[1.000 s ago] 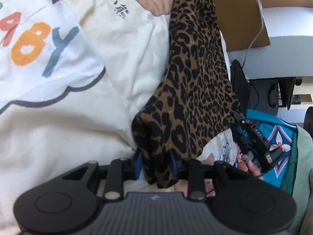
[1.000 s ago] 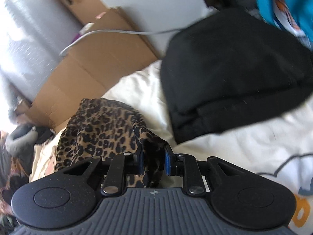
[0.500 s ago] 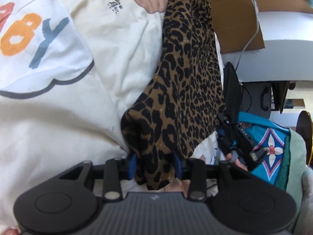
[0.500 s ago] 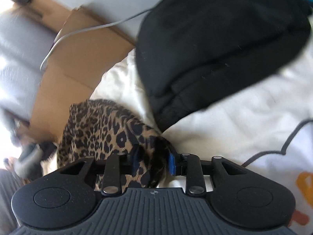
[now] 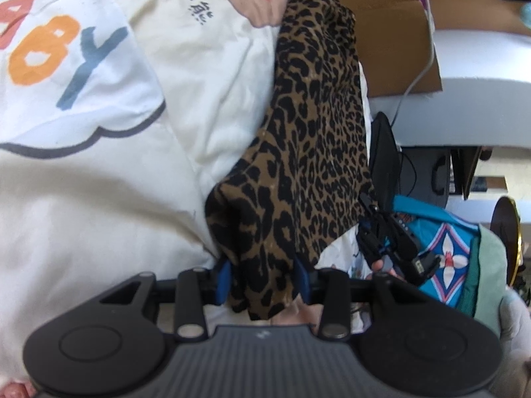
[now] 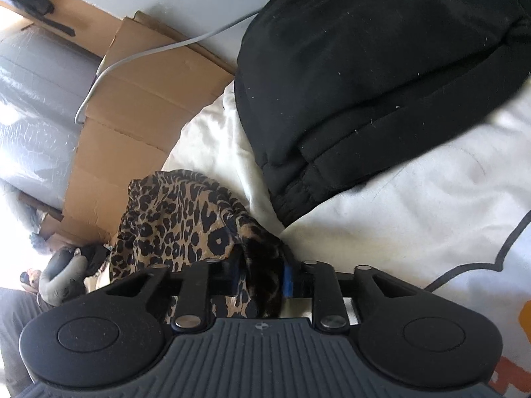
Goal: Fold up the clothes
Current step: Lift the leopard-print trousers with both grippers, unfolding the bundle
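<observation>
A leopard-print garment (image 5: 315,126) stretches as a long band over the cream bedspread (image 5: 83,199) toward the cardboard at the far edge. My left gripper (image 5: 262,273) is shut on one bunched end of it, cloth filling the gap between the blue pads. In the right wrist view the same leopard-print garment (image 6: 179,219) is bunched up, and my right gripper (image 6: 262,277) is shut on a fold of it. The right gripper (image 5: 391,242) also shows in the left wrist view, low at the right beside the cloth's edge.
A folded black garment (image 6: 365,76) lies on the bedspread (image 6: 415,205) just beyond the right gripper. Cardboard boxes (image 6: 132,109) and a grey cable (image 6: 139,59) line the bed's far edge. A person's turquoise patterned clothing (image 5: 444,252) is at the right.
The right gripper has swung so the black garment now fills more of its view. The left gripper shifted slightly with the leopard cloth still clamped.
</observation>
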### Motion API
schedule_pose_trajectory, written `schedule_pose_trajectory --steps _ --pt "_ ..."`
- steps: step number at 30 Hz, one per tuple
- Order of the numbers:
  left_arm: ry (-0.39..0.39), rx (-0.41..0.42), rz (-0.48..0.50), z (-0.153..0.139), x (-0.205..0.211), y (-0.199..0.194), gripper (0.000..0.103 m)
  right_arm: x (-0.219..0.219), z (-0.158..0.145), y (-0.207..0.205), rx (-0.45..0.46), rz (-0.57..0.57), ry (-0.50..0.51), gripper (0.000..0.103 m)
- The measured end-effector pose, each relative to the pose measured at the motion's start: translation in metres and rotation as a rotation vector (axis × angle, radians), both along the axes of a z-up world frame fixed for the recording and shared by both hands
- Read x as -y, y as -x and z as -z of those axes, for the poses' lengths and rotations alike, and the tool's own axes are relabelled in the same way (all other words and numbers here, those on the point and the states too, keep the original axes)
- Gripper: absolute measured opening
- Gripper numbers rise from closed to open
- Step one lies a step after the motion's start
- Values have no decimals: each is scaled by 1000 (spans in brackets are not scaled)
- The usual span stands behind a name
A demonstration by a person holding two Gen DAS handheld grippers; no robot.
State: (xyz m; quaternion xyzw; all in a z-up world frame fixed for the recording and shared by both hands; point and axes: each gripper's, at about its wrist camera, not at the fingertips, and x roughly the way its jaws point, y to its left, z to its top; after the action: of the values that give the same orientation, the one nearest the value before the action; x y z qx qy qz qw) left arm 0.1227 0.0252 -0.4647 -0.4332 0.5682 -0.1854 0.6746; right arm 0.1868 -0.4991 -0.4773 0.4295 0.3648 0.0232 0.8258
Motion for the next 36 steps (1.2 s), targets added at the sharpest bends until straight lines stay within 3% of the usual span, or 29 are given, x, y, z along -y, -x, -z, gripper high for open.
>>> schedule_pose_trajectory --steps 8,13,16,22,24,28,32,36 --pt "-2 11 -57 4 -10 -4 41 3 5 0 -3 17 -41 34" --pt "123 -20 -49 9 -9 0 41 4 5 -1 -8 12 -39 32" --pt "132 -6 -7 6 -1 0 41 4 6 0 -6 17 -45 32" --pt "123 -6 -27 7 2 -4 41 4 7 -1 -3 13 -45 32" --pt "109 -14 -39 9 1 -3 40 5 6 -1 -2 7 -44 24" --pt "92 -12 -46 9 -2 1 34 5 4 -1 -2 0 -38 21" --pt "65 -13 -30 9 0 1 14 3 2 -2 -8 -3 -22 17" --pt "39 -6 -25 6 0 0 7 2 -3 0 -4 2 -13 15"
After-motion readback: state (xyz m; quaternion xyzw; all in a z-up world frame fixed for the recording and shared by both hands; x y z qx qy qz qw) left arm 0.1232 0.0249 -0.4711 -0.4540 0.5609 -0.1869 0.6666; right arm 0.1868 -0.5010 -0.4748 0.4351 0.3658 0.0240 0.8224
